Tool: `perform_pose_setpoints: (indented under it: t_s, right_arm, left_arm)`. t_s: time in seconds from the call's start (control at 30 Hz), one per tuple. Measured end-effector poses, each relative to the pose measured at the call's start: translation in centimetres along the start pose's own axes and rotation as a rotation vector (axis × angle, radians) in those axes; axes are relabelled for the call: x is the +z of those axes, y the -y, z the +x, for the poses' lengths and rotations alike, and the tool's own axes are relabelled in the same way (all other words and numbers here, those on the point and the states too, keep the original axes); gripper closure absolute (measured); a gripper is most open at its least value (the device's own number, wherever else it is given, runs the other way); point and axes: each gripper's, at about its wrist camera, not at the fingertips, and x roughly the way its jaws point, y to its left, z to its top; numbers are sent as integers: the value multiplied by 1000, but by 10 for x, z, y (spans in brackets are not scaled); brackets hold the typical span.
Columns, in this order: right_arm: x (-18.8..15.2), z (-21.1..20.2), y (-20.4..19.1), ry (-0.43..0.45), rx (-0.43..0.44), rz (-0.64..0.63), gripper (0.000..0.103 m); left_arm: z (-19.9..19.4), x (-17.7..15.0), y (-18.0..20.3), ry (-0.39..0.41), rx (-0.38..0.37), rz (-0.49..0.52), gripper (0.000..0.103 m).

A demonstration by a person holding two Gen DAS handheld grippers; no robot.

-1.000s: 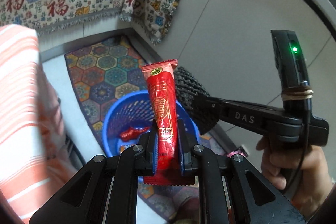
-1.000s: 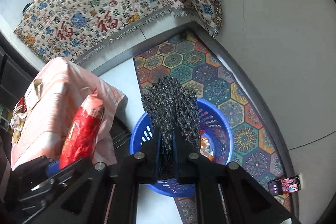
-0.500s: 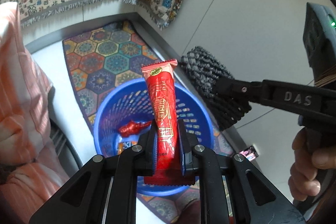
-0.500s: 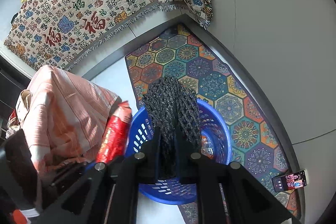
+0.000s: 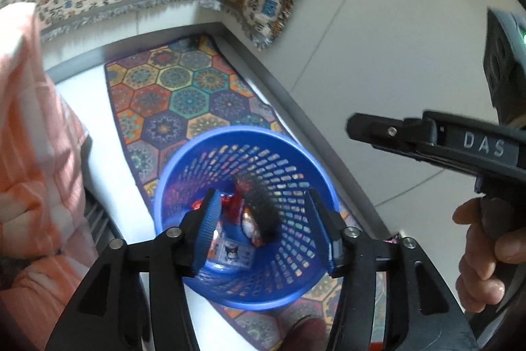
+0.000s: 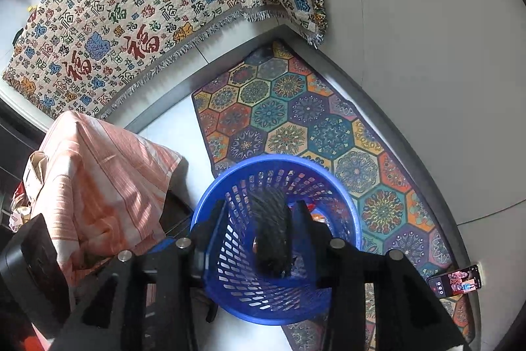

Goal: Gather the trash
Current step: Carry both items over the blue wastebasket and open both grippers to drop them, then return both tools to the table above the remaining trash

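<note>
A blue mesh basket (image 5: 236, 132) stands on a patterned rug below both grippers. My left gripper (image 5: 261, 194) hovers over it, its jaws opening with nothing pressed between them. The red wrapper (image 5: 234, 207) lies down in the basket among other litter. My right gripper (image 6: 259, 204) is over the same basket (image 6: 279, 158), jaws opening. A dark netted bundle (image 6: 271, 229), blurred, is dropping between its fingers, free of the pads. The left wrist view shows that bundle (image 5: 263, 213) inside the basket and the right gripper (image 5: 355, 125) from the side, held by a hand (image 5: 483, 252).
The hexagon-patterned rug (image 6: 296, 120) runs along a grey floor edge. A fringed blanket with red characters (image 6: 131, 5) hangs behind. An orange striped cloth (image 6: 98, 170) drapes something left of the basket. A lit phone (image 6: 455, 280) lies on the floor at the right.
Both grippers have gone from shut to open. The red wrapper left the left jaws and the netted bundle left the right jaws, both dropping into the basket.
</note>
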Motion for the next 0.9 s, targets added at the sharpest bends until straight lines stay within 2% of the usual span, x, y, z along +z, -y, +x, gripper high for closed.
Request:
perform_pose_setpoints:
  t_s: [0.17,0.23,0.3,0.37,0.5,0.6,0.7,0.77,0.9]
  right_arm:
    - [4,-14,-8,55,-55,-34,61]
    - [5,-24,-17,93,-87,-67,61]
    - [5,-37,-35,148,-117,-122,61]
    - [2,-52,-57,198,-125,-181,61]
    - [-16,-78,-113,285,-93,-297,47]
    - [-45,-94,-166,311,-11,-371,41]
    - [-79,-98,-217,282,81,-450,37]
    - [-108,-96,-261,244,132,-555,35]
    - [-155,-81,-325,168,177,-694,33]
  left_arm:
    - [-40,4,-2,43,-25,-36,47]
    - [-71,5,1,77,-43,-29,41]
    - [-107,2,1,123,-51,-7,31]
    - [-145,-4,-6,169,-34,15,23]
    - [-215,-33,-42,210,107,29,15]
    - [-250,-59,-90,198,246,-5,15]
    - [-278,-85,-147,190,375,-72,15]
    - [-296,-103,-192,181,451,-141,15]
    - [-311,-128,-257,142,528,-198,15]
